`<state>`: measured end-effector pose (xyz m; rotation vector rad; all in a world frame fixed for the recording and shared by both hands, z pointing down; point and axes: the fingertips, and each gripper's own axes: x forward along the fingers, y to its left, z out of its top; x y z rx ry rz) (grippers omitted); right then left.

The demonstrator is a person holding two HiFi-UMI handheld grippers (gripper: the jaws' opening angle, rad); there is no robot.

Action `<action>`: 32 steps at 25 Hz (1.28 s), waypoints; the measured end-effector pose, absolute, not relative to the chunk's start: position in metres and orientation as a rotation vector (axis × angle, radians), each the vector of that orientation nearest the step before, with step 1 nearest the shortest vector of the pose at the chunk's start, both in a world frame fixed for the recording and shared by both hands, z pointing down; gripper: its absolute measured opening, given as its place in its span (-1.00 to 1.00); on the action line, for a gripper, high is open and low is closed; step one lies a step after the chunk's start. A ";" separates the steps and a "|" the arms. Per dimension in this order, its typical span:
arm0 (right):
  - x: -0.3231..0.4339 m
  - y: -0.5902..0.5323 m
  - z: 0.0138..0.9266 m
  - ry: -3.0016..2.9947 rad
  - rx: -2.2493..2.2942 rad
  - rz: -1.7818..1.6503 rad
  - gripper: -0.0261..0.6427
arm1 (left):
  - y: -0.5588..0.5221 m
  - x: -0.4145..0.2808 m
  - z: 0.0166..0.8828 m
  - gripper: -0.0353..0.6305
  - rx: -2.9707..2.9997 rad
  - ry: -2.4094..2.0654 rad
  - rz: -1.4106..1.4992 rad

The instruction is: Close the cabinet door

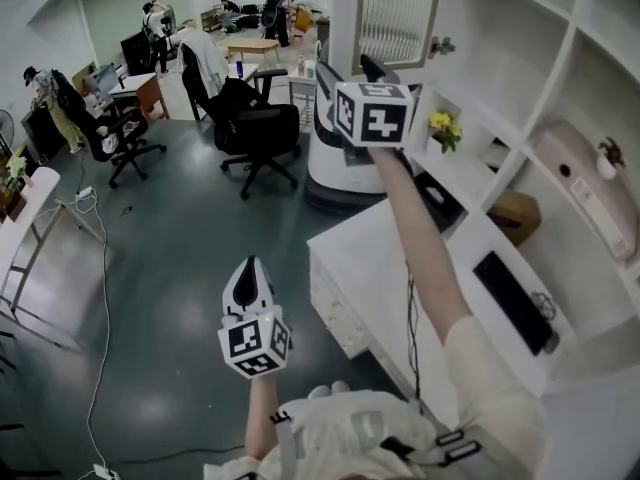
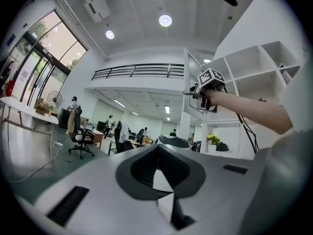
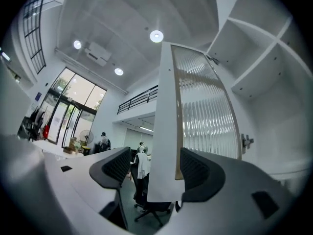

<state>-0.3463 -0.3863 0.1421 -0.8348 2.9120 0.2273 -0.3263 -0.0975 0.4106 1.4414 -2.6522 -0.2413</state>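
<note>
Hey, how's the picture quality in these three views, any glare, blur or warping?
Head view: evenly lit and sharp, but the shelving bows with the wide lens. Left gripper view: ceiling lights flare white, and the left tongs are soft up close. Right gripper view: the cabinet door curves, corners black.

Bright, even light from round ceiling lamps [image 3: 156, 35]; fisheye edges bend and darken.

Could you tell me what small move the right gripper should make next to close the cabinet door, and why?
Probably shut the right gripper on the edge of the door: its jaws stand apart around that edge, the door hangs open from the cabinet, and a hold should steady the swing.
</note>
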 end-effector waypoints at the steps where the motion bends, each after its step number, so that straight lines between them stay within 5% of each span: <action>1: -0.351 -0.392 0.141 2.907 -0.849 0.178 -0.04 | -0.094 -0.328 0.413 -0.88 1.425 -2.651 -0.258; 32: -0.367 -0.418 0.140 2.804 -1.156 0.217 -0.06 | -0.072 -0.331 0.435 -0.88 1.287 -2.673 -0.271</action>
